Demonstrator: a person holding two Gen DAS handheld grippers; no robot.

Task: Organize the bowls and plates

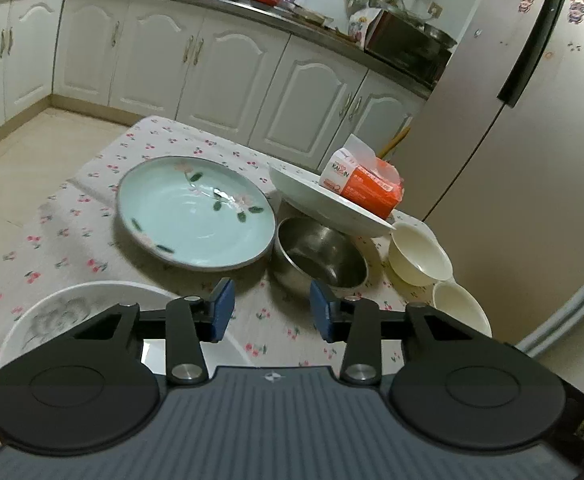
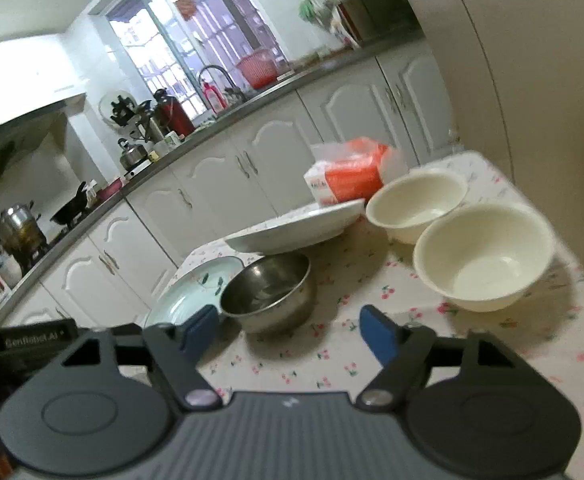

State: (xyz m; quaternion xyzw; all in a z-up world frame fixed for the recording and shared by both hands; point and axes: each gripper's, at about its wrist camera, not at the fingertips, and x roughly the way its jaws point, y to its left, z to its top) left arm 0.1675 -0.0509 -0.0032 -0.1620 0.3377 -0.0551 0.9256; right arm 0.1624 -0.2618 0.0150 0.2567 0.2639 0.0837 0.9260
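Both grippers empty, hovering over unsorted dishes on the cherry-print table.

Left gripper (image 1: pixel 272 304) jaws apart, nothing between them; right gripper (image 2: pixel 288 332) likewise released. Left view: celadon plate (image 1: pixel 196 212) centre, steel bowl (image 1: pixel 320 256) just right of it, white plate (image 1: pixel 324 204) tilted, leaning on the tissue pack (image 1: pixel 364 184); two cream bowls (image 1: pixel 420 254) lower right, patterned bowl (image 1: pixel 72 312) lower left. Likely best: nest the cream bowls first, grip by the rim, and lift the leaning plate slowly so it doesn't slide. Text: pack reads "KAI…N", partly unclear; "Genrobot AI" on the device (image 2: pixel 32 340) at left of right view.
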